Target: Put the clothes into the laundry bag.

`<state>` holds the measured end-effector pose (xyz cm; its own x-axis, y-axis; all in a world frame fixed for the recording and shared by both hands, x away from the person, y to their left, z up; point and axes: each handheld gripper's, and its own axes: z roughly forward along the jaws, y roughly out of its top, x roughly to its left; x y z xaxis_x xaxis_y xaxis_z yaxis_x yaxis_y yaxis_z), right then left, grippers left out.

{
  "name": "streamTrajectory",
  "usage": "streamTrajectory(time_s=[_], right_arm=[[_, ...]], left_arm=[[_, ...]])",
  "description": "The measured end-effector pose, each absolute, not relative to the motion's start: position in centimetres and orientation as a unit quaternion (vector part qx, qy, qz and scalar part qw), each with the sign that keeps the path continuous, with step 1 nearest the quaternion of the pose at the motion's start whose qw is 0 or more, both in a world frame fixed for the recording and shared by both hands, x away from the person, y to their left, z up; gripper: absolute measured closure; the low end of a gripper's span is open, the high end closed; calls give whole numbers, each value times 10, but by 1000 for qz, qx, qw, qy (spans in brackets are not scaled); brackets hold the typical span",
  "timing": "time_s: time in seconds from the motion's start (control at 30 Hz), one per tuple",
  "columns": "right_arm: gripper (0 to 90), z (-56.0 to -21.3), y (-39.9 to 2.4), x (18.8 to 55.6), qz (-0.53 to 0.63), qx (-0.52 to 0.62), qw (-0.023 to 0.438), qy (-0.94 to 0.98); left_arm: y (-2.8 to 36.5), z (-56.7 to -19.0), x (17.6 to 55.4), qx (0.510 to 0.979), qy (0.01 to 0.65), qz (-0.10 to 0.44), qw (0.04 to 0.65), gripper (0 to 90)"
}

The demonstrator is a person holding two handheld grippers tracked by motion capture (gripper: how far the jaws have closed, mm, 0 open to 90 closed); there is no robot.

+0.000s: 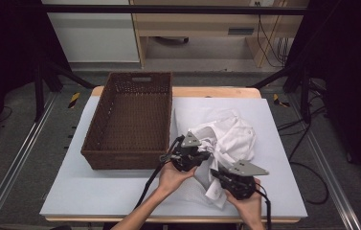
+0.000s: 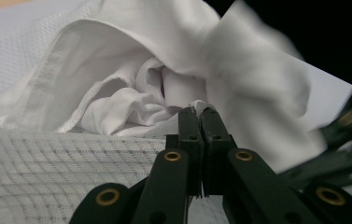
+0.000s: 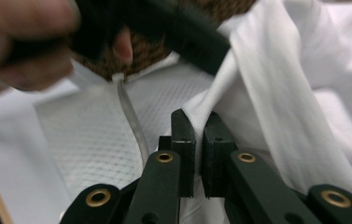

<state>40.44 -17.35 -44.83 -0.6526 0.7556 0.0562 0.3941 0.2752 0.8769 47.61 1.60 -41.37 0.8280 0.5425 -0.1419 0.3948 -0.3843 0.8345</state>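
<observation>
shirt [image 1: 226, 139]: crumpled, right of basket [image 1: 130, 120], near table's [image 1: 96, 187] front edge | left gripper [image 1: 202, 155]: pinched shut on cloth, closer to basket | right gripper [image 1: 219, 175]: pinched shut on a fold nearer front edge

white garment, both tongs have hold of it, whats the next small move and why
Probably draw the two tongs apart to spread it. The left tongs and right tongs are both shut on the white garment, which lies crumpled beside the wicker basket.
</observation>
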Motion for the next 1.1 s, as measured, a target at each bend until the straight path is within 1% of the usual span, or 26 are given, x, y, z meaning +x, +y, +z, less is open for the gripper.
streamTrajectory(time_s=[0.13,0.27,0.33,0.43,0.6,0.67,0.73,0.8,0.83,0.9,0.93,0.97,1.0,1.03,1.1], right_arm=[[849,-468,-160,425,452,399,183,777],[844,-485,-152,440,404,417,207,787],[818,-487,-151,441,399,412,212,791],[746,-480,-154,434,422,405,198,787],[653,-451,-171,404,481,380,189,767],[609,-440,-183,393,494,381,203,754],[556,-432,-196,387,495,389,227,743],[510,-431,-207,387,489,401,253,732],[496,-433,-210,389,480,409,257,732],[515,-442,-210,397,457,413,248,747],[548,-448,-207,402,445,412,248,756],[648,-454,-205,407,433,411,252,762],[772,-460,-203,411,425,411,247,768],[875,-463,-201,413,419,416,239,771],[892,-463,-197,413,415,413,229,777]], left_arm=[[18,-415,472,829,282,82,475,888],[24,-422,469,830,287,79,472,888],[29,-425,470,828,289,72,476,888],[35,-426,470,823,295,72,479,887],[40,-427,472,825,296,74,476,886],[41,-428,471,825,296,75,475,886],[41,-429,471,825,296,75,475,886],[42,-429,471,824,296,75,477,886],[42,-429,472,824,296,73,478,886],[41,-428,472,824,294,75,479,886],[41,-428,472,825,292,76,478,886],[40,-427,471,825,292,77,478,886],[40,-427,471,825,291,79,477,886],[40,-427,470,825,291,80,477,886],[39,-426,470,824,292,79,479,886]])
